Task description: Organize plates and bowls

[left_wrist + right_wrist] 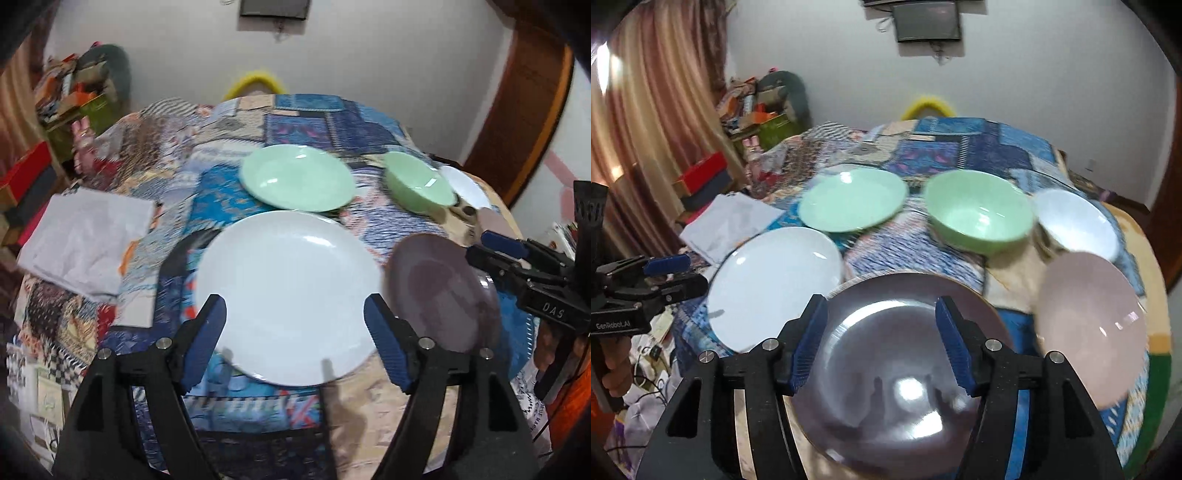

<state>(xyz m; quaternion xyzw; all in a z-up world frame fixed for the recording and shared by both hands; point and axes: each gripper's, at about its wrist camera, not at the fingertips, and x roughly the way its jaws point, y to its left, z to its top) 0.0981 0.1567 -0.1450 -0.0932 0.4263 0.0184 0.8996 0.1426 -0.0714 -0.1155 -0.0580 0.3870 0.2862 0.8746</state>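
Note:
On a patchwork-covered table lie a white plate (288, 295) (775, 284), a green plate (297, 182) (853, 205), a mauve plate (443, 291) (905, 369), a green bowl (419, 182) (979, 216), a white bowl (465, 186) (1075, 223) and a pink bowl (1093, 336). My left gripper (295, 339) is open above the white plate's near edge. My right gripper (882, 343) is open above the mauve plate; it also shows in the left wrist view (491, 251).
A folded white cloth (85, 240) (731, 225) lies at the table's left. Cluttered boxes (74, 99) stand beyond the left edge by a curtain (657, 129). A wall with a dark screen (927, 20) is behind. A yellow chair back (258, 83) rises at the far edge.

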